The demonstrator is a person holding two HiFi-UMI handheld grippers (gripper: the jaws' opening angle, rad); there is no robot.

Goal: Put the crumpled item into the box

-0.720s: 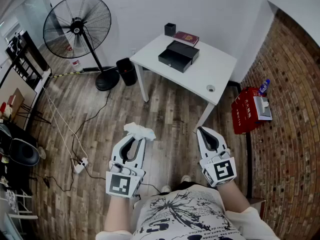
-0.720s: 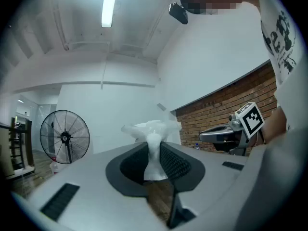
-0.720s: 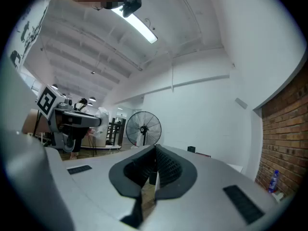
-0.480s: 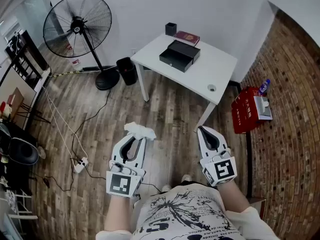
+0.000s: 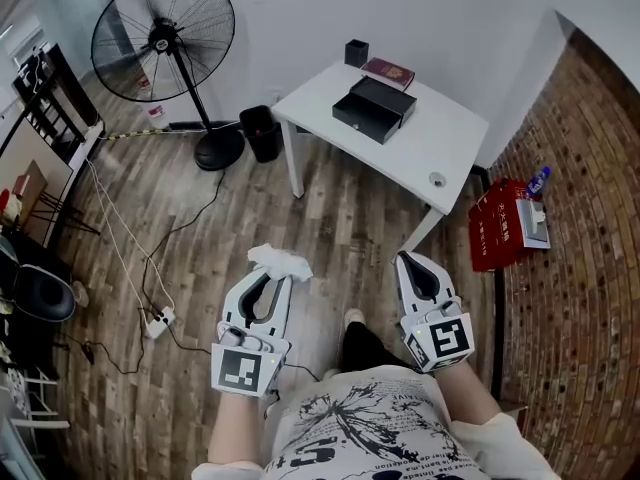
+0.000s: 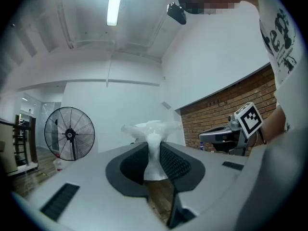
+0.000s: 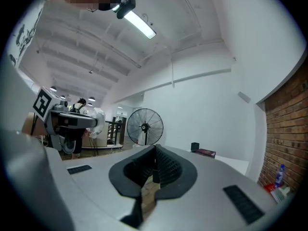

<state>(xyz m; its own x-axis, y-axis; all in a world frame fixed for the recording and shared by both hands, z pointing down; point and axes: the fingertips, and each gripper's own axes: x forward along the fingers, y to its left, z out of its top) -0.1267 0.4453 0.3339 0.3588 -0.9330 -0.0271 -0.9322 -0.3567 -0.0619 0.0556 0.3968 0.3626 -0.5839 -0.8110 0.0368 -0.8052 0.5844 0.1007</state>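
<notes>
A white crumpled paper [image 5: 279, 262] sticks out of the tips of my left gripper [image 5: 285, 274], which is shut on it; in the left gripper view the paper [image 6: 152, 150] is pinched between the dark pads. My right gripper [image 5: 410, 260] is shut with nothing in it, held level beside the left one above the wooden floor. The black box [image 5: 375, 109] with an open drawer sits on the white table [image 5: 450, 143] well ahead of both grippers. In the right gripper view the right gripper [image 7: 155, 154] points toward the table [image 7: 231, 163].
A small black cup [image 5: 356, 52] and a dark red book [image 5: 389, 71] lie at the table's far end, a small round object [image 5: 436, 179] near its front corner. A standing fan [image 5: 165, 46], a black bin [image 5: 264, 131], floor cables [image 5: 150, 278], a red crate [image 5: 505, 225] by the brick wall.
The table and fan have shifted slightly in the head view as the person steps forward; a dark leg now shows between the grippers. Both grippers keep their pose and the paper stays held.
</notes>
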